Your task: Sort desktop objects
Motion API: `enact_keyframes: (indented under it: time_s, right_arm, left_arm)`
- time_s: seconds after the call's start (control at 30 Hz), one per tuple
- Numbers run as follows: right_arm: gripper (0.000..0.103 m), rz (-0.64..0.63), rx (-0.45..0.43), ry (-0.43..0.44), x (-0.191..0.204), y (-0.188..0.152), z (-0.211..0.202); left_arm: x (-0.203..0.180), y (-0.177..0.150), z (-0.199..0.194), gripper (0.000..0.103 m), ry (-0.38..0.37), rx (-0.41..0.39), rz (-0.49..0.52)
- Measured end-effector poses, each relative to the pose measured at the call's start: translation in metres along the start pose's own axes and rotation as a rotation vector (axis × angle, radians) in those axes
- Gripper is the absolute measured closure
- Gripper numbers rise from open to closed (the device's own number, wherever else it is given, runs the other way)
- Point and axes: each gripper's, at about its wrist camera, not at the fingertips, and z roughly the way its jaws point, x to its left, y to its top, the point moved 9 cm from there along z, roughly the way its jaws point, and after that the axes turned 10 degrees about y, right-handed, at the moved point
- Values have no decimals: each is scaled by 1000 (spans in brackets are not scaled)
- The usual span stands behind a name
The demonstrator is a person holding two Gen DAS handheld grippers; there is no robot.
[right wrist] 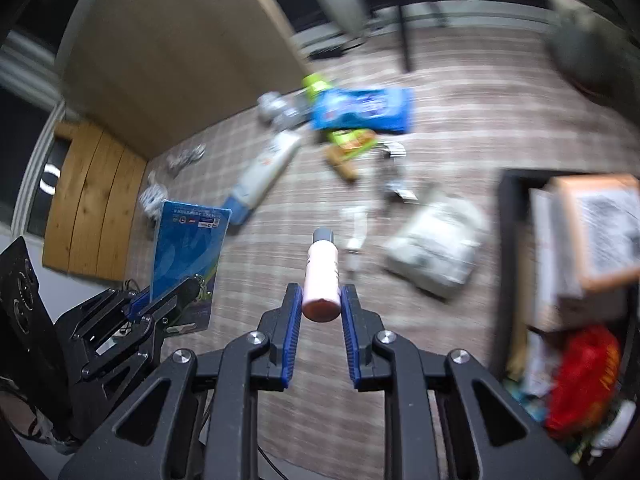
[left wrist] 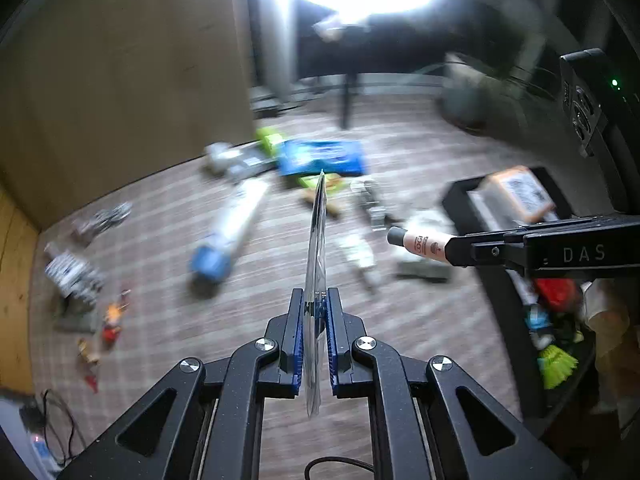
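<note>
From the left wrist, the left gripper [left wrist: 316,312] is seen pinched tight on a flat blue packet [left wrist: 318,240], which is viewed edge-on and stands up between the blue pads. Beyond it, blurred clutter lies scattered over the checked tablecloth [left wrist: 160,312]: a white tube with a blue cap [left wrist: 230,232], a blue wipes pack [left wrist: 322,156] and small figurines [left wrist: 112,320] near the left edge. At the right, the right gripper [left wrist: 452,250] is seen carrying a pink bottle [left wrist: 420,240] toward the black bin [left wrist: 504,312], which is already part filled.

From the right wrist, the right gripper [right wrist: 320,300] is closed on the pink bottle [right wrist: 322,276], held near its base with the grey cap pointing away. The blue packet [right wrist: 186,256] is shown face-on in the left gripper [right wrist: 168,296] at lower left. The black bin [right wrist: 510,264] lies to the right, holding an orange-topped box [right wrist: 596,224] and a red bag [right wrist: 584,376].

Both items are probably being carried to the bin. Each should be brought well over the rim and lowered onto a free spot before the grip is eased, and the two grippers should be kept apart so that neither load is knocked.
</note>
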Motion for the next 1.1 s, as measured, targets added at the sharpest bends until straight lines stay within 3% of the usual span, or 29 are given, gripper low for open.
enact_keyframes:
  time_s: [0.47, 0.87, 0.93, 1.0, 1.1]
  right_arm:
    - [83, 213, -220, -121, -143, -53, -148]
    - [83, 335, -303, -187, -212, -92, -211]
    - [82, 338, -308, -204, -218, -94, -215]
    - [76, 346, -305, -229, -223, -97, -219]
    - [70, 346, -312, -235, -224, -98, -224]
  left_arm:
    - [-191, 29, -26, 94, -203, -39, 204]
    - [-301, 29, -47, 94, -298, -56, 336]
    - [-313, 31, -49, 90, -302, -69, 334]
    - [-320, 30, -48, 63, -304, -54, 345]
    - [-322, 29, -50, 64, -287, -71, 357]
